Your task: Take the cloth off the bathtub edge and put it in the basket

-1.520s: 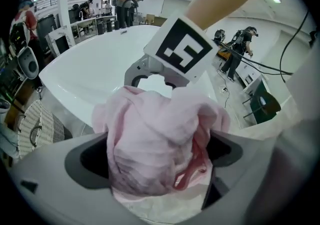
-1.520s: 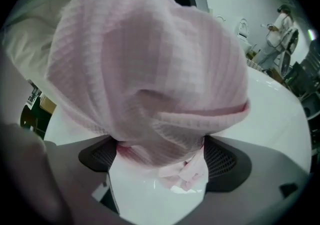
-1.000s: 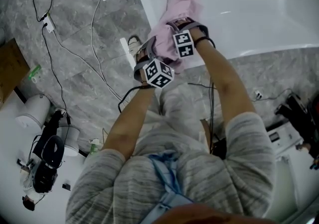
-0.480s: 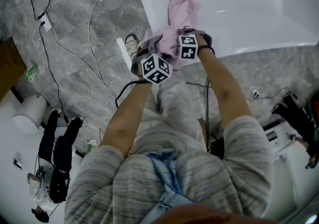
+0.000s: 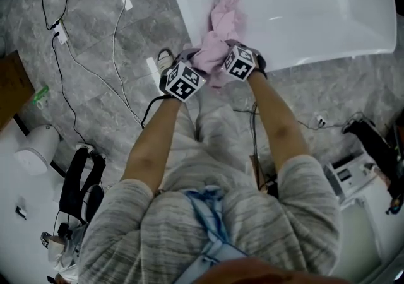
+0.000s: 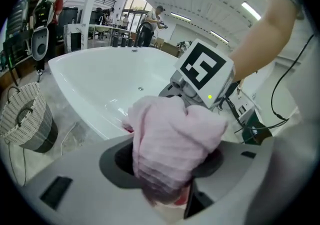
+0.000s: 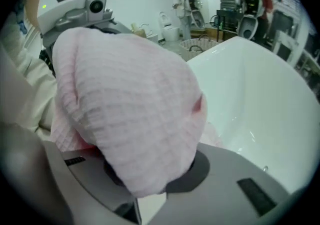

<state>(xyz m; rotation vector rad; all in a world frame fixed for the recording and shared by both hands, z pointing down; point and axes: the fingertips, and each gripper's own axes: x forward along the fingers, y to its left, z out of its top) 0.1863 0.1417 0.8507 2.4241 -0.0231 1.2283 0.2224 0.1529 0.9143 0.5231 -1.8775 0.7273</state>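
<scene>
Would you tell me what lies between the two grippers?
The pink cloth, per the head view; the left gripper and right gripper each have it between their closing jaws.

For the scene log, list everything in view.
cloth: one, pink, draped over the bathtub edge
bathtub: one, white, top of the head view
basket: one, pale woven, on the floor beside the bathtub
cables: several, black and white, across the floor
bystanders: at least two, mixed clothing, behind the bathtub
left hand-held gripper: one, grey, jaws closing with the cloth between them
right hand-held gripper: one, grey, jaws closing with the cloth between them
</scene>
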